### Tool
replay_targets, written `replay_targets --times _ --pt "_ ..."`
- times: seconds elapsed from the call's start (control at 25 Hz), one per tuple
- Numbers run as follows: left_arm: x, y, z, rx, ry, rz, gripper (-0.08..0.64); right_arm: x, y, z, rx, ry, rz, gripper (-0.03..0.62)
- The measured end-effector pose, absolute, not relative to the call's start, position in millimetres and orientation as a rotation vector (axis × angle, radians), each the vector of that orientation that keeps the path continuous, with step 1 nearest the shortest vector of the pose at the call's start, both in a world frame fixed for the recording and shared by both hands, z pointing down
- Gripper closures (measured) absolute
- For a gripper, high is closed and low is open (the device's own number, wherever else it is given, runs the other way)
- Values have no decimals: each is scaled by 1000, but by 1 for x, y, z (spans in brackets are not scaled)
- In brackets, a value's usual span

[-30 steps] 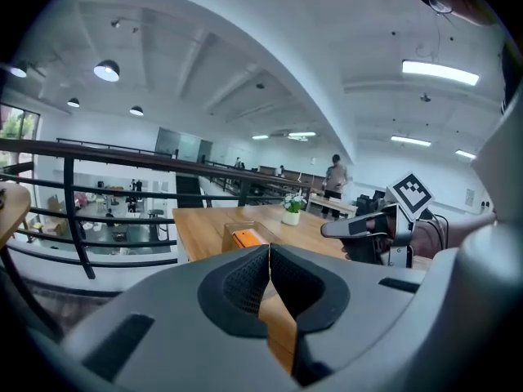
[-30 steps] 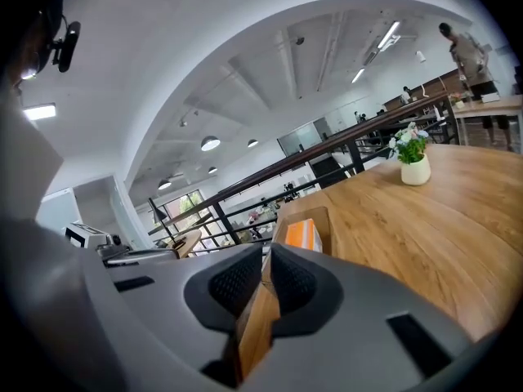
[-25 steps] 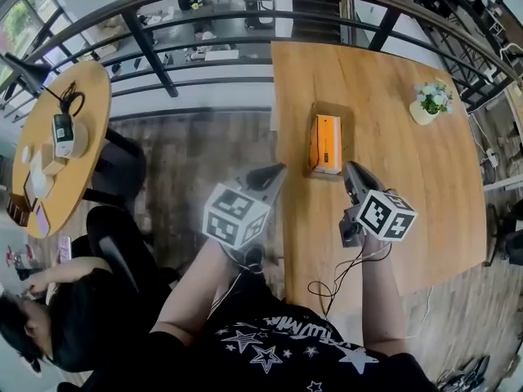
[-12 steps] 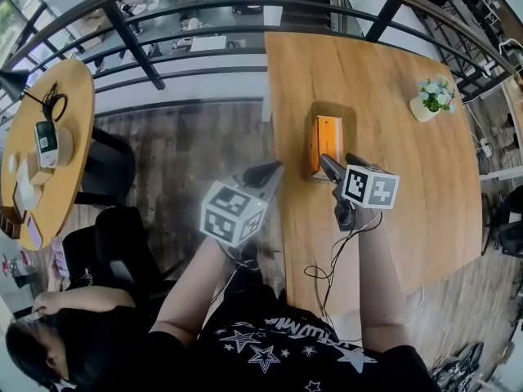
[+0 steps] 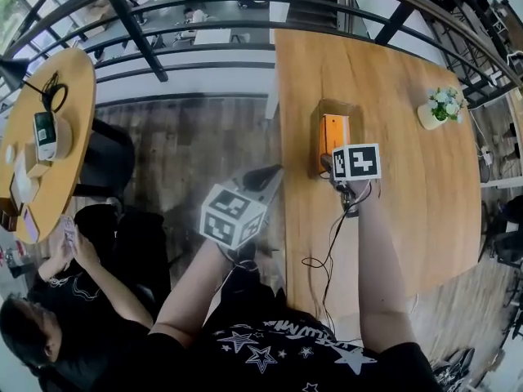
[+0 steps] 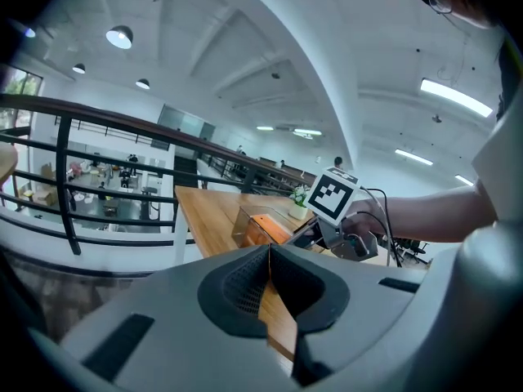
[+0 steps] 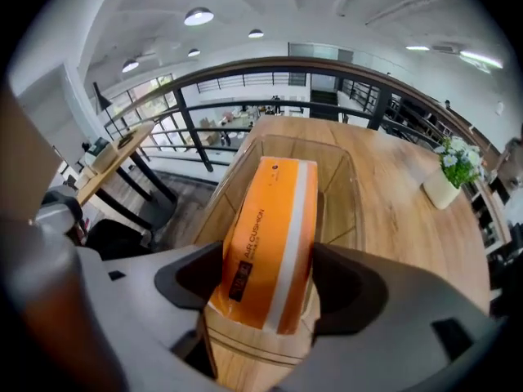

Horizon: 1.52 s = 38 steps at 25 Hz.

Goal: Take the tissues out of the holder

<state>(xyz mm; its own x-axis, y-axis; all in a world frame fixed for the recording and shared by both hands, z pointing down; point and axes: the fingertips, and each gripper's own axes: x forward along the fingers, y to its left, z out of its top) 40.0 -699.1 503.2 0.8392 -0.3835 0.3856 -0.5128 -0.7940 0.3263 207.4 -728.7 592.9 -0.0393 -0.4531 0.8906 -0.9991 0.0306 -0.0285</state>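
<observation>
A: Orange tissue pack (image 7: 270, 211) sits between the jaws of the right gripper (image 7: 270, 280). The jaws are spread wide and have just been opening, one on each side of the pack's near end. No squeeze on it that I can see.
B: Left gripper?
A: Left gripper (image 6: 268, 256) has its jaws pressed together with nothing in them. It's just off the table's left edge, over the floor.
B: Pack out yet?
A: No. It's in the clear holder (image 7: 347, 186), long side running away from the person. Right gripper tips steeply down at the holder's near end.
B: Around it?
A: Holder is on the wooden table (image 5: 400, 219), toward its left side. Small potted plant (image 5: 437, 109) well apart at the far right. Black railing (image 5: 139, 31) beyond. Round table (image 5: 65, 137) off left, with a seated person (image 5: 49, 300) near it.
</observation>
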Motion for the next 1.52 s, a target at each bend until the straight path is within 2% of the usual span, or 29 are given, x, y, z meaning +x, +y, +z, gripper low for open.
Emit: replay_targets --times 0.4,0.6,0.96,1.52 --pt "38 -687 508 2577 -651 423 545 207 -724 603 1431 -1460 898 278" --pt "41 -677 501 2589 -643 428 545 209 -717 600 1390 -1471 856 322" --pt "38 -644 492 2599 -612 424 545 213 -692 595 1368 -1519 810 325" --pt "30 -600 471 2651 -676 456 545 228 -665 523 1673 -1761 738 342"
